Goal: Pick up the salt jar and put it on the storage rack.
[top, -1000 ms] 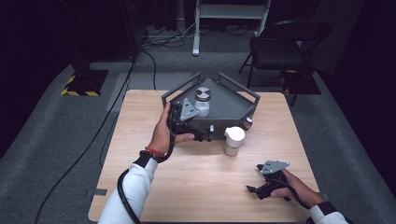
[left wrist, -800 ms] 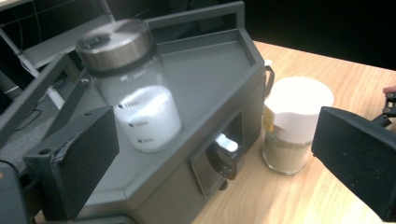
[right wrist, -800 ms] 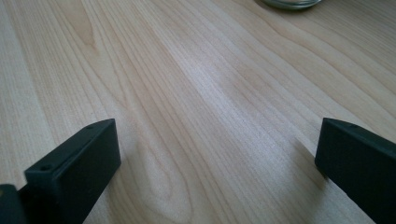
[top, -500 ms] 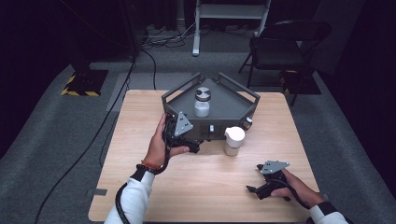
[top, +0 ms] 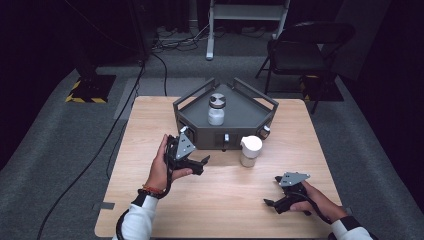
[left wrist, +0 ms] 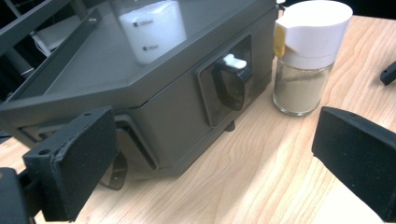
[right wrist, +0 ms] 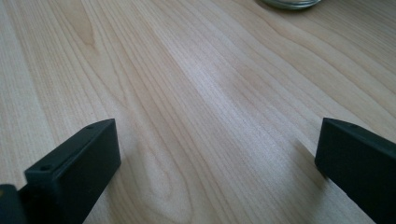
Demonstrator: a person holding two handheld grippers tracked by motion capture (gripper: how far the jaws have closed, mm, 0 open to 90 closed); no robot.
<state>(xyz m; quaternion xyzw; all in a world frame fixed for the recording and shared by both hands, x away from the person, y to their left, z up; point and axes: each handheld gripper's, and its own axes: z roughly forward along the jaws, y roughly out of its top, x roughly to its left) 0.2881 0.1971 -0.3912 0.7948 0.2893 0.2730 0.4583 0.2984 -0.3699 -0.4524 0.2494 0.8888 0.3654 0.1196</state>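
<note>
The left gripper [top: 204, 161] hangs with its 2 jaws spread wide, holding nothing. The lidded glass jar [left wrist: 306, 56] stands upright ahead of it and to its right, just beside the grey tray [left wrist: 182, 121]. The right gripper [top: 270, 204], also spread, rests farther from the jar.

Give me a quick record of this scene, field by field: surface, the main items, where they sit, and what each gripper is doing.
surface: wooden table
tray: grey angular tray at the table's far middle
bottle: white-filled bottle upright on the tray
jar: white-lidded jar on the table, against the tray's front; brownish powder inside
left gripper: open, empty, by the tray's front left corner, jaws pointing toward the jar
right gripper: open, empty, low over the table near the right front
</note>
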